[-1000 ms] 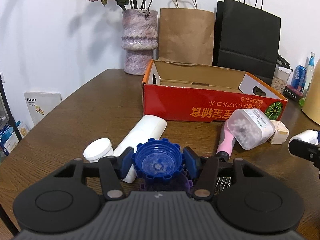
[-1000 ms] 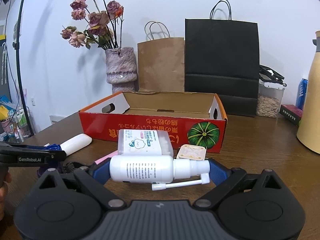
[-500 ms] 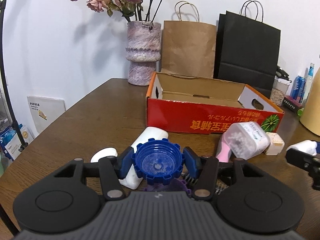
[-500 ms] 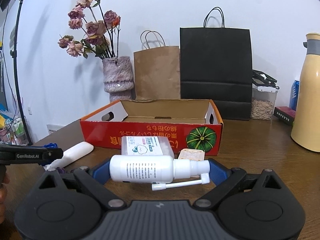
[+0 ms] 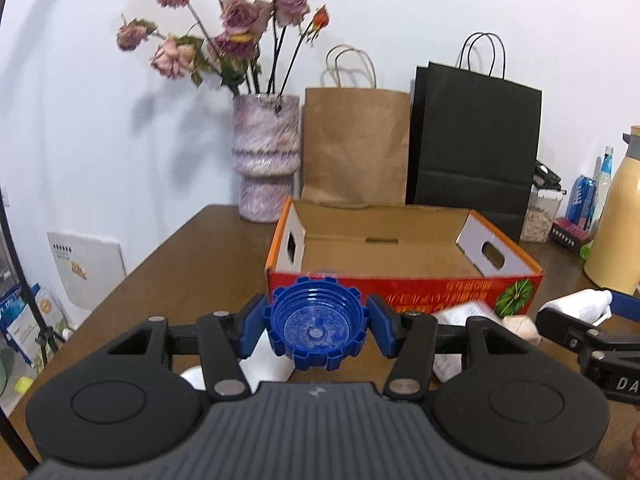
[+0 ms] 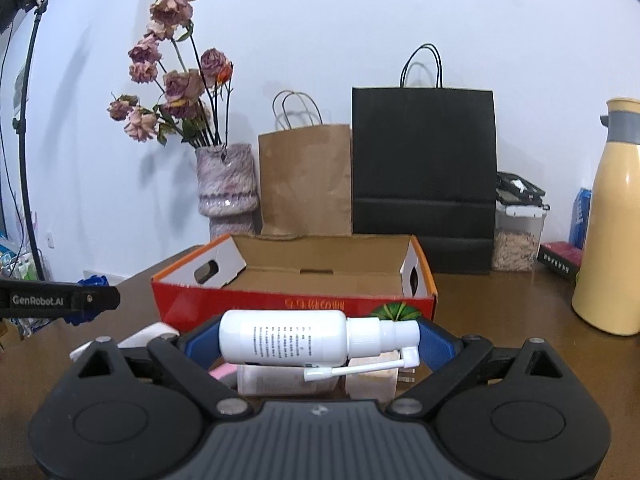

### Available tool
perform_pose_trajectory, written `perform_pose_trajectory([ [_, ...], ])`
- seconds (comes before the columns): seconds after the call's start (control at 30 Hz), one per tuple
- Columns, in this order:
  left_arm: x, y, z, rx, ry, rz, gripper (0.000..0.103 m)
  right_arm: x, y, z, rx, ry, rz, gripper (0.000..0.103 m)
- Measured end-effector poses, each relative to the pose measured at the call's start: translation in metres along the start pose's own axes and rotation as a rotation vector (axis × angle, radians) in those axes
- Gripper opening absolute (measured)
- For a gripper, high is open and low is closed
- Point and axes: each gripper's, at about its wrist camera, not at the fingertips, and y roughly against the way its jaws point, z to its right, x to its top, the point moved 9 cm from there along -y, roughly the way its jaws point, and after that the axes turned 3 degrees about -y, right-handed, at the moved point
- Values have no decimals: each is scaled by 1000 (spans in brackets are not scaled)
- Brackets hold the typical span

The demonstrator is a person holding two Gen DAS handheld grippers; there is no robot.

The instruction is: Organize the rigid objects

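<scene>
Both loads lifted, box ahead.

Left gripper (image 5: pixel 318 330) clamped on blue cap (image 5: pixel 317 327), now raised to the rim of the red box (image 5: pixel 400 286) at frame centre. Right gripper (image 6: pixel 320 340) clamps spray bottle (image 6: pixel 304 340) crosswise, lower centre. Both look ready to drop in.

right gripper (image 6: pixel 320 340): blue pads clamp a white plastic spray bottle (image 6: pixel 288 342) lying crosswise, thin nozzle tube folded beneath | open red cardboard box (image 6: pixel 296 300): just beyond the bottle, mid-table | tall cream thermos jug (image 6: pixel 612 220): upright near table's right edge | left gripper (image 6: pixel 60 300): black arm entering from left
</scene>
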Motion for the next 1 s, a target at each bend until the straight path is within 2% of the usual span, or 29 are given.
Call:
perform_pose_trajectory([
  [0.37, 32, -25, 16, -3, 23, 43, 55, 30, -26, -2, -26, 14, 49, 97],
  [1.0, 57, -102, 13, 23, 52, 17, 55, 49, -105, 3, -31, 35, 36, 97],
])
